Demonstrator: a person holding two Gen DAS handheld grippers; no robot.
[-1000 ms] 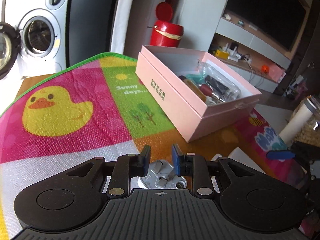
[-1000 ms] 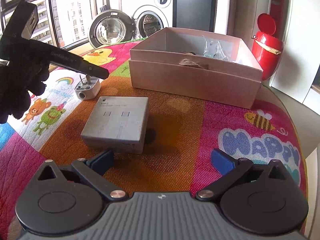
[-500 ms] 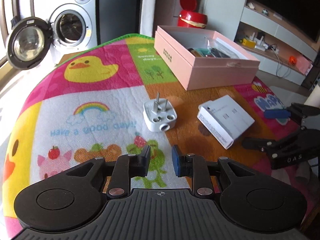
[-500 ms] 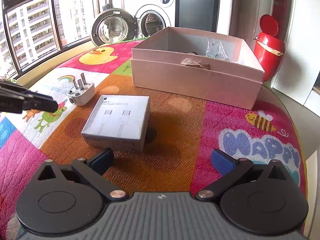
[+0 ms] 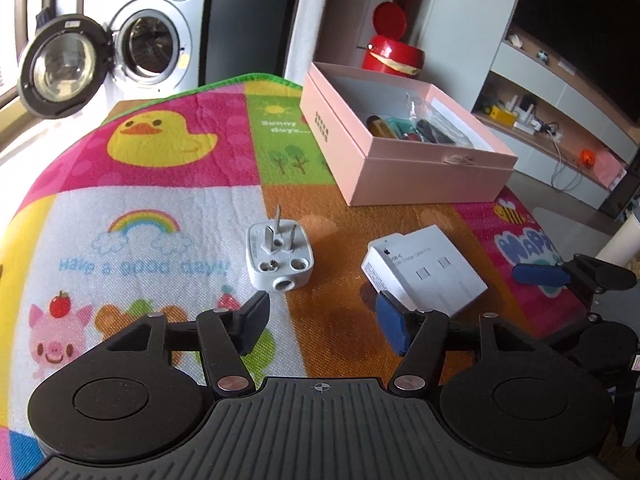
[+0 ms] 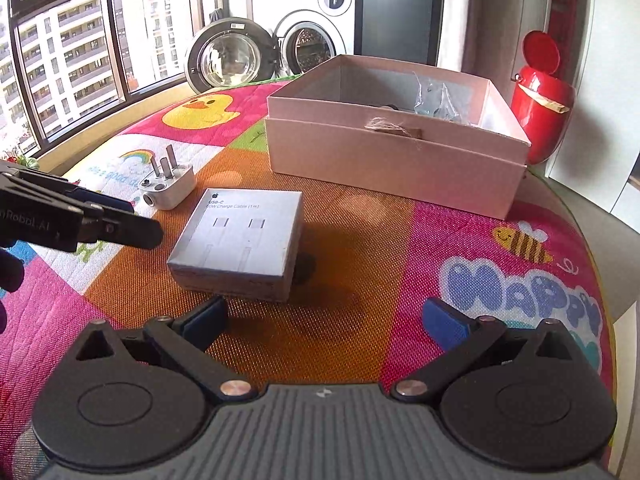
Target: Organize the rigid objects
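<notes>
Sunlit, a bright cartoon play mat (image 5: 168, 184) covers the table, a washing machine (image 5: 148, 40) behind it. At 12 o'clock from the left gripper (image 5: 322, 322) a white plug (image 5: 278, 258) lies prongs-up, nothing between the jaws as they open. At 1 o'clock sits the white cable box (image 5: 426, 276); the pink box (image 5: 400, 148) lies beyond. The right gripper (image 6: 324, 322) hangs spread and empty near the cable box (image 6: 240, 240). Closing on the plug's prongs could likely tip it or let it slip; both grippers reaching together might collide
</notes>
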